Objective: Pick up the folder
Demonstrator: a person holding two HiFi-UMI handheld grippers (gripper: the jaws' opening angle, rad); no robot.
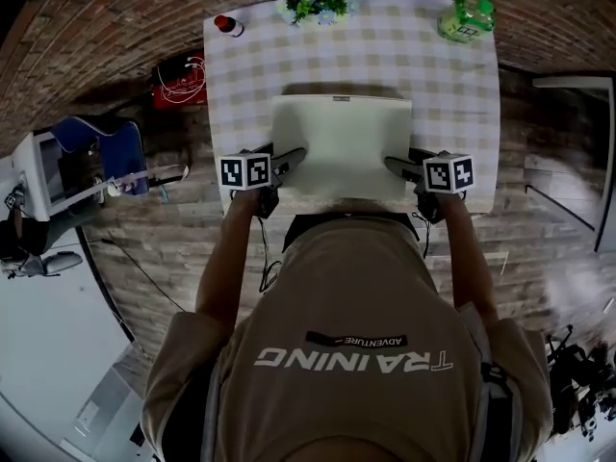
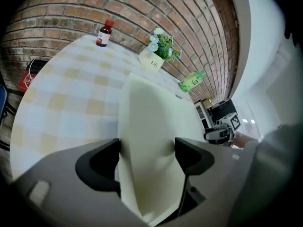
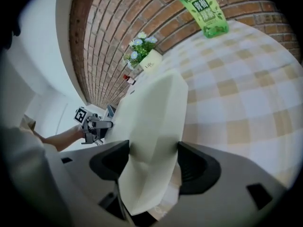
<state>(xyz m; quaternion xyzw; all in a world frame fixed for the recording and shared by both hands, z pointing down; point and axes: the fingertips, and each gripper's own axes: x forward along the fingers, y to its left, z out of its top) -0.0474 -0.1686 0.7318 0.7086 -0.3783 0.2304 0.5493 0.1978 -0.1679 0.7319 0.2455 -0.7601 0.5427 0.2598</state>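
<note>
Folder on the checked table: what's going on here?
A person holds a gripper in each hand at the near corners of the cream folder, which lies on the checked table. The left gripper and the right gripper each have the folder's edge between wide-apart jaws, with no clamp evident. The folder looks to be resting on the table, not lifted.

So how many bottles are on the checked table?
2. A small dark bottle with a red cap is at the table's far left corner; a green plastic drink bottle is at the far right corner. The person hides the near edge.
</note>
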